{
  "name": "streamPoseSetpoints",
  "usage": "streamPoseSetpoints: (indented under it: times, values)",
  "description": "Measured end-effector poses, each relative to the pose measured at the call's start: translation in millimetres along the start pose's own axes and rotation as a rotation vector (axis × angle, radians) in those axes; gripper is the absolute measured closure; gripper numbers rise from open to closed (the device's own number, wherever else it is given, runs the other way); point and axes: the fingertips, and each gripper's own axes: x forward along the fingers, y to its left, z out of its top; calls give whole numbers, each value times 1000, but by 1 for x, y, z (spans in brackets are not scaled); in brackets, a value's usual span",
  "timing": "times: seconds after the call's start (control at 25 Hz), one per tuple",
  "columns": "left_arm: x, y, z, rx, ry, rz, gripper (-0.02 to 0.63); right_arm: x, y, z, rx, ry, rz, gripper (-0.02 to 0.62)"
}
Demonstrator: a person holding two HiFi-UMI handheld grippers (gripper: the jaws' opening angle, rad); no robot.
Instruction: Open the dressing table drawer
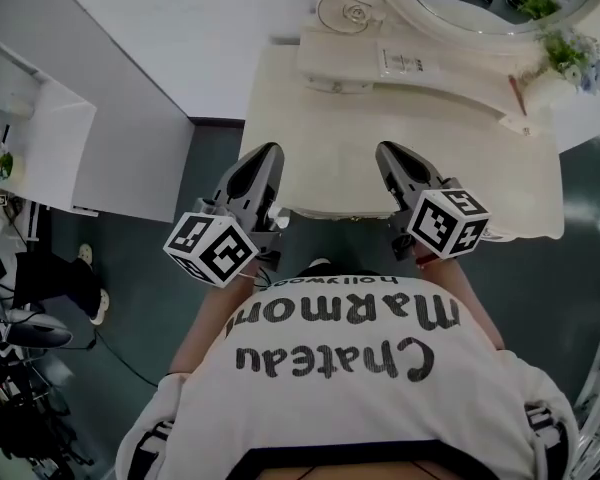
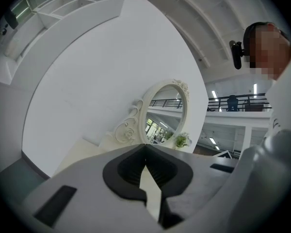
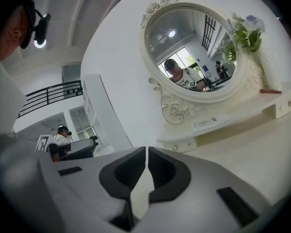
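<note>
Left gripper (image 1: 267, 154) is clenched, jaw tips meeting, nothing between them. Right gripper (image 1: 389, 152) is the same, pinched on air. The 2 hang side by side over the dressing table (image 1: 410, 128), tips just inside its front edge, aimed at the mirror (image 1: 480, 8) on the back edge. The drawer is hidden; I judge it lies under that front edge, below the tips and back toward the person, its face running left to right. Neither gripper looks nearer.

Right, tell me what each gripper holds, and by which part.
Nothing is held. The left gripper and the right gripper both have their jaws closed together, empty, near the dressing table's front edge.
</note>
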Motion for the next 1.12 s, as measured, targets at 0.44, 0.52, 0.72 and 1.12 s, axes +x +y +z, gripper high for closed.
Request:
streamPoseSetpoints:
  times: [0.44,0.52,0.72,1.12]
  values:
    - [2,18,17,32,-11,-38,583,26,7,6,22,-12,-14,560]
    - [0,22,14,41,-5,-34,583,30,9,1,25,-5,-17,560]
    - [-10,34,0,-12,8,2,583,35,8,-16,44,39,-30,560]
    - [-15,58,-19,-81,15,98,583,65,-14,-39,58,147,-25,560]
